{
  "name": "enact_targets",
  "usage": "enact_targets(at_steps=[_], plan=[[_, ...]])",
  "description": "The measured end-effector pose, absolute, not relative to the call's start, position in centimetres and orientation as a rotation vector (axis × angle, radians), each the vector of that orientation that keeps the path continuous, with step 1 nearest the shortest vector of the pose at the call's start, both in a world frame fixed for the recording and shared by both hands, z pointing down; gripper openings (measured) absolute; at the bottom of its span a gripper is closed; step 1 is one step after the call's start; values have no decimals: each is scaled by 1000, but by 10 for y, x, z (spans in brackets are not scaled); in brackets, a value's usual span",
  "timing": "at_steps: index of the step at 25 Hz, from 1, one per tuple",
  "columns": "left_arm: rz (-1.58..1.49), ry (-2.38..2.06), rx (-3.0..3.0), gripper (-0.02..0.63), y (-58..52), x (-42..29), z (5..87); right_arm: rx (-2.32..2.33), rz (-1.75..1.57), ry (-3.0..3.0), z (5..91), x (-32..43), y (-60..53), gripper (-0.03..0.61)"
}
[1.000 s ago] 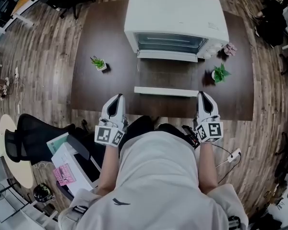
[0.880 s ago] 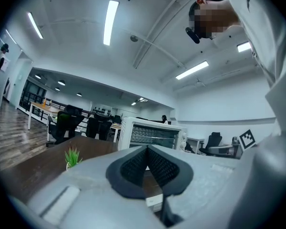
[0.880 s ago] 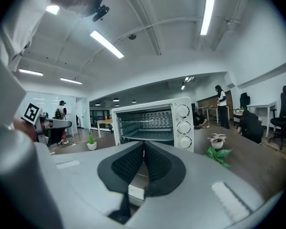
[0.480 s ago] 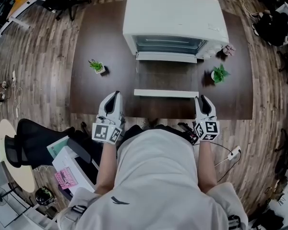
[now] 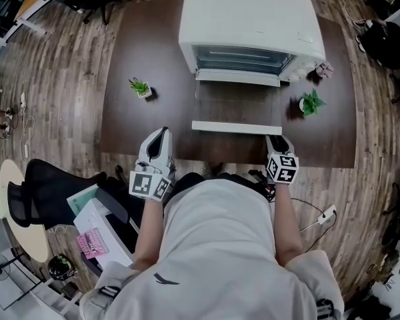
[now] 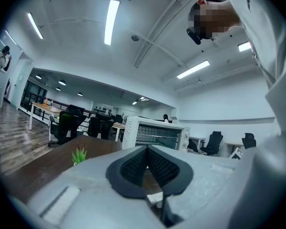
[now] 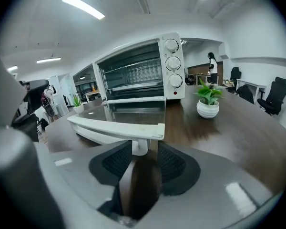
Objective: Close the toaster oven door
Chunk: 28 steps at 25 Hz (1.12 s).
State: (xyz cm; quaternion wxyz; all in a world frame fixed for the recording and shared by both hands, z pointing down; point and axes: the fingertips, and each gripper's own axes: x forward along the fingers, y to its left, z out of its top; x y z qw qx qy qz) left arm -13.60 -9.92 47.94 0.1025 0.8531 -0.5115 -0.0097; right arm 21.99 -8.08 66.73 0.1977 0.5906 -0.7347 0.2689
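The white toaster oven (image 5: 250,19) stands at the back of the dark table (image 5: 140,125). Its glass door (image 5: 237,105) lies open and flat, with the white handle bar (image 5: 237,128) toward me. My right gripper (image 5: 278,141) is at the bar's right end, tilted down. Its jaws have just been opening and stand open. In the right gripper view the handle (image 7: 114,128) crosses just ahead of the right gripper (image 7: 145,149), and the bar's end post sits at the gap without being pressed. My left gripper (image 5: 159,139) hovers at the table's near edge, its pads (image 6: 133,163) together and holding nothing.
A small potted plant (image 5: 140,87) stands on the table's left side. Another plant (image 5: 311,103) is to the right of the door, with a small pink item (image 5: 325,69) beside the oven. A black office chair (image 5: 53,185) and boxes (image 5: 93,232) are on the floor at my left.
The right gripper sank and tipped downward onto the handle's right end, and its jaws went from shut to open. The left gripper stayed where it was.
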Motion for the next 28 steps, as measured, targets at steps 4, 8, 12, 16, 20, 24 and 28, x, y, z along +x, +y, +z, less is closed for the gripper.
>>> enact_targets(at_steps=[4,8,12,16,20,24,28], plan=[[-23,-1517,2515,3,-97,-140,480,1658,775,-2032,669,219,-94,160],[-15,-1518,2513,3,-95,-144,480,1668,785,-2039,668,219,-93,150],[-16,-1513,2519,3,-94,-144,480,1703,765,-2059,658,220,-94,121],[-18,-1505,2523,3,-94,-144,480,1716,679,-2089,636,216,-98,91],[-21,-1491,2526,3,-94,-142,481,1726,612,-2124,610,217,-103,92],[-23,-1483,2528,3,-94,-142,481,1753,551,-2181,577,216,-112,97],[-27,-1479,2531,3,-96,-142,480,1795,497,-2229,545,218,-125,98]])
